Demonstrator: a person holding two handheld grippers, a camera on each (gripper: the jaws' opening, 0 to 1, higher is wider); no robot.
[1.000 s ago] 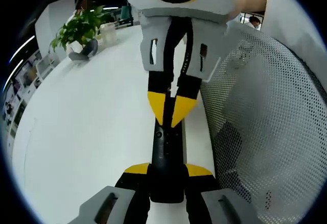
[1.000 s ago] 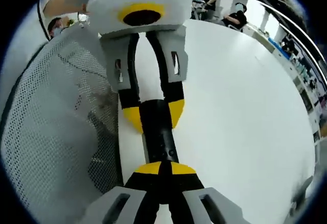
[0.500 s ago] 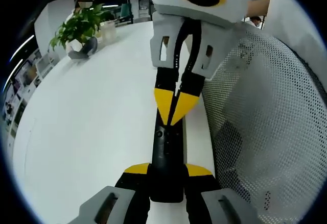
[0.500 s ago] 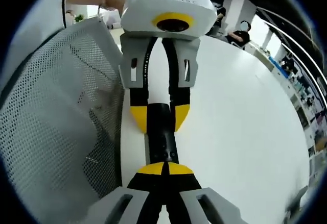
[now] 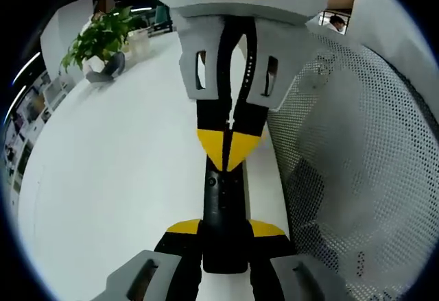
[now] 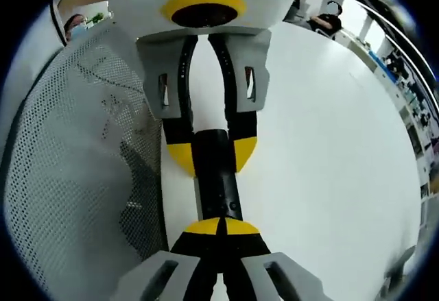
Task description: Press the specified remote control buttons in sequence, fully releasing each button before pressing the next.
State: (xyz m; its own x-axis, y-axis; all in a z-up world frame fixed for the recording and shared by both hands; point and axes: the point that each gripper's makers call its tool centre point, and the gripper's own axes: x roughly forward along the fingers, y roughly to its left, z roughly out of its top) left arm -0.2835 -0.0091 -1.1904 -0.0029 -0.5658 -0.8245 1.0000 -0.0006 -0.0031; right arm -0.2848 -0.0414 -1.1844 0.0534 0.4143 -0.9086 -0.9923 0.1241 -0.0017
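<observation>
On the left of the left gripper view, one potted plant (image 5: 101, 40) stands at the far edge of the white table (image 5: 116, 177), well apart from the work. At centre lies one black remote control (image 5: 224, 215), its long axis running straight away from the left gripper (image 5: 226, 229), whose yellow-tipped jaws are clamped on the near end, one jaw on each long side. The right gripper (image 5: 230, 149) comes in from the opposite end, its two yellow tips brought together into a single point resting on or just above the remote's upper face, near a small round button; contact cannot be confirmed. To the right stands one white mesh chair back (image 5: 357, 157), just beside the table edge. In the right gripper view the same chair back (image 6: 75, 157) lies left, the remote control (image 6: 218, 184) runs along the centre line, the right gripper (image 6: 219, 227) shows its tips meeting over it, and the left gripper (image 6: 211, 155) straddles the far end. Judgement: the right gripper is the pressing tool; the next press lies along the remote's length. Count: two grippers, one remote.
</observation>
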